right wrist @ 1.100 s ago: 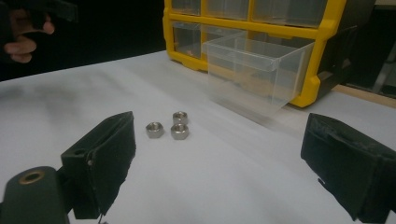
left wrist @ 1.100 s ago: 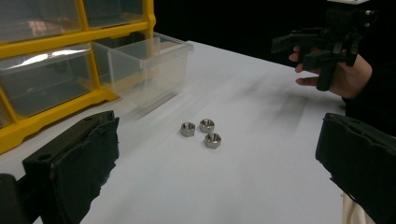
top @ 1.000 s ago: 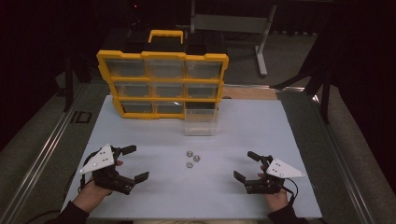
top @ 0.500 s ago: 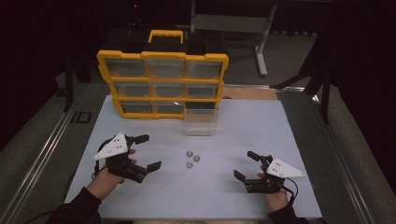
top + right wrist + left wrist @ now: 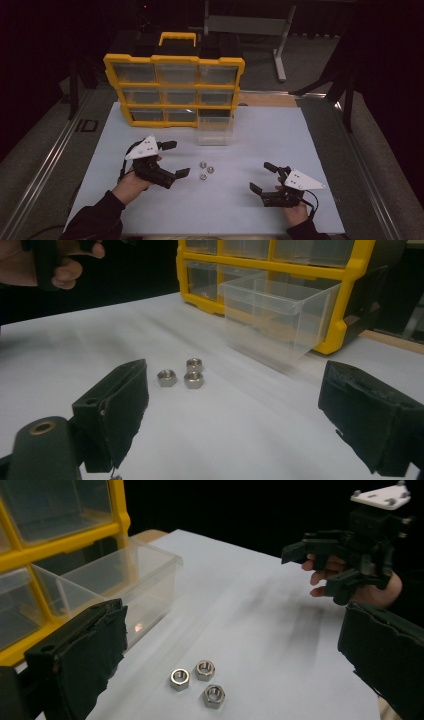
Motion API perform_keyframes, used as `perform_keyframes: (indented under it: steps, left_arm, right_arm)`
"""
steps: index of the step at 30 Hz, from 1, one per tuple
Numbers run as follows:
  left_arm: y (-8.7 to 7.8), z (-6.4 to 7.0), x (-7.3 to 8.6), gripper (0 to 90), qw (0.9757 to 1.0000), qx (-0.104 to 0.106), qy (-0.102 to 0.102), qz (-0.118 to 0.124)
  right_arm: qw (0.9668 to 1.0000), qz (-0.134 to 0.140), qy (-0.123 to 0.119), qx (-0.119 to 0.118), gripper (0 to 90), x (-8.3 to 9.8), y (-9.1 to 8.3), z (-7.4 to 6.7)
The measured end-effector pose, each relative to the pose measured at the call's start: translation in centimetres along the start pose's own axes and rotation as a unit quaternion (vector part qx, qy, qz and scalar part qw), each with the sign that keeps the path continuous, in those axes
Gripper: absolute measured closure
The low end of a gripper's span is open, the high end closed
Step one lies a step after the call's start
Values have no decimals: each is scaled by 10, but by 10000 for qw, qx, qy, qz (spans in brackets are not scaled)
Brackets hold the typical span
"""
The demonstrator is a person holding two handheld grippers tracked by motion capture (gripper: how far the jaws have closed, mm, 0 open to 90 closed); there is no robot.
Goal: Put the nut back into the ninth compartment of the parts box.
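Three nuts [image 5: 205, 170] at frame centre, both tongs open.
My left gripper [image 5: 175, 159] sits just left of them; my right gripper [image 5: 263, 177] lower right.

Black left gripper [image 5: 172, 159] and right gripper [image 5: 265, 177], grey triangular plates, dark sleeves

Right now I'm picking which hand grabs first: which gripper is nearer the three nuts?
Left. The left gripper sits just beside the nuts; the right gripper is farther off, on their other side.
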State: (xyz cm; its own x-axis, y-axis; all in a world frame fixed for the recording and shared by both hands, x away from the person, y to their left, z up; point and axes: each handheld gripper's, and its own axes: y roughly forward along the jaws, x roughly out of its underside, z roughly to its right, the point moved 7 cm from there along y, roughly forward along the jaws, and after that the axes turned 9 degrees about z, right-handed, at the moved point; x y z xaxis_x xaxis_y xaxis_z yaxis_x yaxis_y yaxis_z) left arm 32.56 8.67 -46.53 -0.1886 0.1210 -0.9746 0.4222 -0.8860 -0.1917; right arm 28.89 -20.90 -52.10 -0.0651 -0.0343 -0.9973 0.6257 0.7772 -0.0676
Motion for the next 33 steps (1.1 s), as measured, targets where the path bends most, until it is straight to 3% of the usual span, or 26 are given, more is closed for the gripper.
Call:
perform_keyframes:
  steps: [1,5,9,12,18,24,25,27,31,33]
  left_arm:
    - [12,-3,6,0,9998,-105,21,-166]
    - [24,-5,11,0,9994,-183,126,-283]
    - [31,-5,15,0,9994,-43,139,-327]
    - [42,-8,22,17,9987,-66,181,-462]
    - [55,-16,35,42,9978,-111,10,-653]
    - [65,-23,44,139,9968,-202,-79,-766]
    - [68,-27,48,148,9957,-267,-204,-865]
    - [71,-32,53,187,9946,-328,-263,-950]
    - [74,-35,61,245,9927,-368,-316,-1103]
    - [77,-38,67,286,9906,-408,-306,-1271]
  right_arm:
    - [10000,1,10,-11,126,0,0,0]
    - [10000,-5,25,-31,126,0,0,0]
    - [10000,-27,-9,-61,127,1,1,-1]
    - [10000,-27,-12,-70,127,0,1,-2]
    - [10000,-35,0,-84,127,1,1,-2]
    - [9999,-47,9,-111,127,1,1,-2]
    - [9999,-48,9,-115,127,1,1,-2]
    - [9999,-48,8,-119,127,1,1,-2]
    - [9999,-56,25,-123,128,2,1,-2]
    - [9999,-54,28,-129,128,2,1,-2]
